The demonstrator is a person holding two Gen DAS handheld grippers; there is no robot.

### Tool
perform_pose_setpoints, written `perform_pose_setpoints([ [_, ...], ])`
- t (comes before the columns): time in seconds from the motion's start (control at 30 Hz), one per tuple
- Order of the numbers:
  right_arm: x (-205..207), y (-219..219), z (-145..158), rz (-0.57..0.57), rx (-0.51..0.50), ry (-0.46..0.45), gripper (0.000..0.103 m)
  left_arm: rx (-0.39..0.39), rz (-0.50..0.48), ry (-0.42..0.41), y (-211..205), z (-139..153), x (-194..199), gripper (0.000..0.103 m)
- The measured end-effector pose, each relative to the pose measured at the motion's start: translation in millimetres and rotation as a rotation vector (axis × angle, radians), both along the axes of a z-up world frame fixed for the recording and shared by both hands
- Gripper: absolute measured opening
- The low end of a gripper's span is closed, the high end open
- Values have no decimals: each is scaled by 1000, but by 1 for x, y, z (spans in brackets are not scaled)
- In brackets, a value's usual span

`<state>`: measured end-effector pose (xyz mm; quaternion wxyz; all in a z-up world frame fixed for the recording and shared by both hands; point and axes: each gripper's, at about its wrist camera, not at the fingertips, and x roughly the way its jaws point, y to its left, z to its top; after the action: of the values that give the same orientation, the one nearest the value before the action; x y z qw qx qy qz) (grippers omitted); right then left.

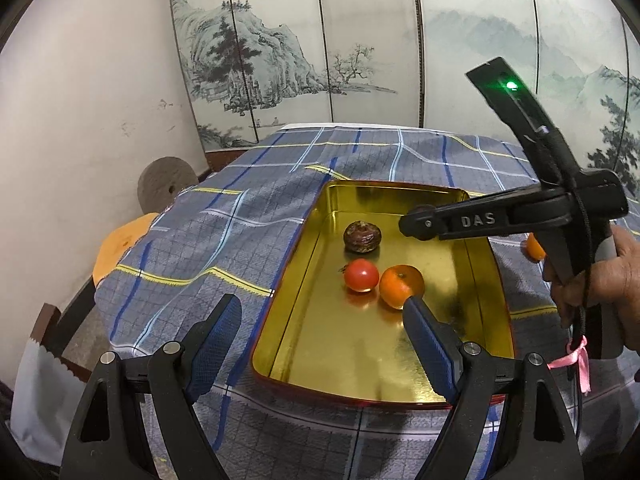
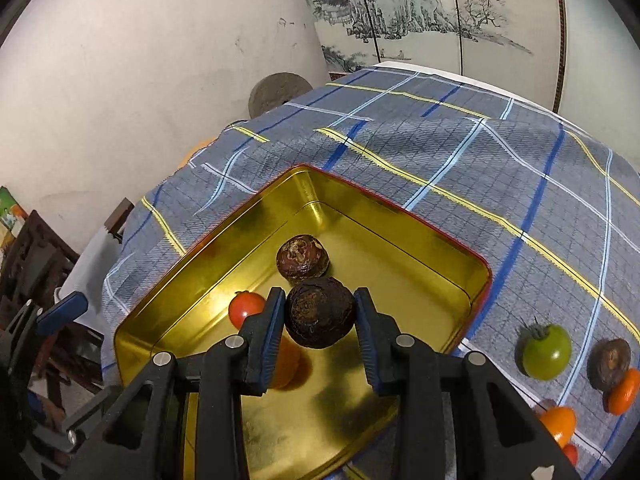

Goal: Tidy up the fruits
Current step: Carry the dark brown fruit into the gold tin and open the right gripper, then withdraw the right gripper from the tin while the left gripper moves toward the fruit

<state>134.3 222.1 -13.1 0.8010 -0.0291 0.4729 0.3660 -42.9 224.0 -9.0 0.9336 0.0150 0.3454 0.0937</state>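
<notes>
1. Gold metal tin (image 2: 440, 264) with a red rim sits on a grey checked tablecloth (image 2: 460, 152), and serves as the landmark here.
2. Inside the tin lie a dark brown wrinkled fruit (image 2: 303, 258) near its far corner, a red tomato (image 2: 245, 307) and an orange (image 1: 401, 285), the last two side by side.
3. The right gripper (image 2: 318, 318) hangs above the tin's middle, its blue-padded fingers (image 2: 269, 332) closed against both sides of a second dark brown fruit (image 2: 321, 313).
4. The left gripper (image 1: 320, 334) hovers over the tin's near left edge, its jaws spread wide and holding nothing.
5. Outside the tin, to its right on the cloth, rest a green tomato (image 2: 546, 351), another brown fruit (image 2: 610, 364), two small oranges (image 2: 622, 392) and a small red fruit at the edge.
</notes>
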Motion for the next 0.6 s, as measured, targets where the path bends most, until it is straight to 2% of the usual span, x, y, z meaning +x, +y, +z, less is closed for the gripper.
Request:
perform_pose_setpoints([
  [0.37,4,18,-5,1,4,-1,35,0,-1,12,0,-4,0,83],
  [0.6,-1,9,6,-9,45,-26,35,8,1,17,0,-5,1,83],
])
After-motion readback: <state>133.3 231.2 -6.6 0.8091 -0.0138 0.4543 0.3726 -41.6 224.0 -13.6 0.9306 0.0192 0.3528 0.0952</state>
